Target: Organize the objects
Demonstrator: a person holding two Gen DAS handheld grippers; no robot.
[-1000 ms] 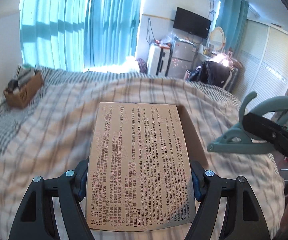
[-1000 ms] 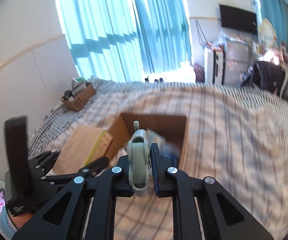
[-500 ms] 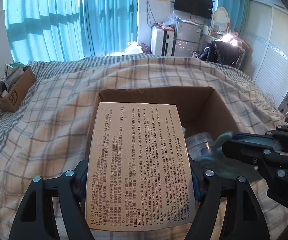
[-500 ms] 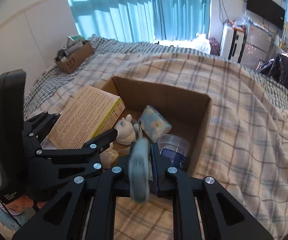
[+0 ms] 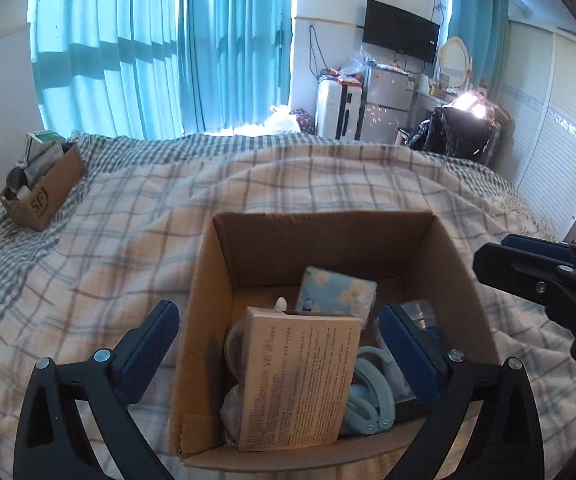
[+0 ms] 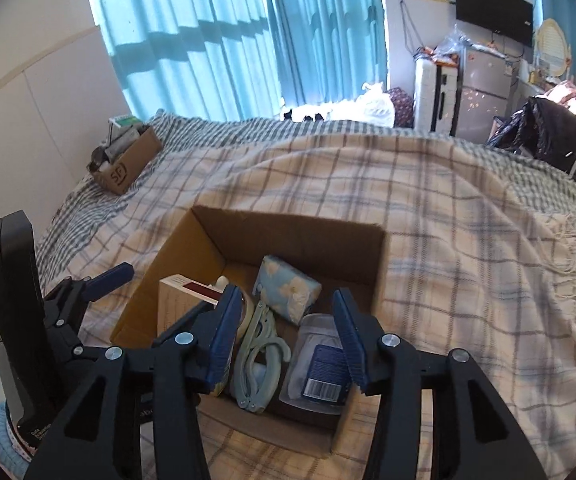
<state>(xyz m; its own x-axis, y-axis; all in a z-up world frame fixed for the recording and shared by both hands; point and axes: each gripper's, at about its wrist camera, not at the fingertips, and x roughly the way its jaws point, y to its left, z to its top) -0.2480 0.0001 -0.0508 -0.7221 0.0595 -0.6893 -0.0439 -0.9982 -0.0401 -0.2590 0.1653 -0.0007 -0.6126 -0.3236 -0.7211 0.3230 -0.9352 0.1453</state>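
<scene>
Holding medicine box [image 5: 299, 376], clip [image 6: 258, 356] and tissues [image 6: 288, 290], carton [image 5: 327, 236] sits beneath both grippers' parted jaws.

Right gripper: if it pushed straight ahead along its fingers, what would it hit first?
Probably the pale green clip lying in the cardboard box, directly between the open right gripper fingers; depth is uncertain.

Cardboard, cloth and plastic on a bed

The box [image 5: 327, 240] is matt brown cardboard; the carton [image 5: 299, 376] in it is matt printed card. The clip [image 6: 260, 360] is smooth pale-green plastic, the tub [image 6: 319, 364] clear plastic with a glossy label. The blanket [image 6: 467, 240] is soft woven plaid cloth, fringed. Both tongs [image 5: 280, 356] [image 6: 284, 332] are matt black plastic with blue ribbed pads.
</scene>
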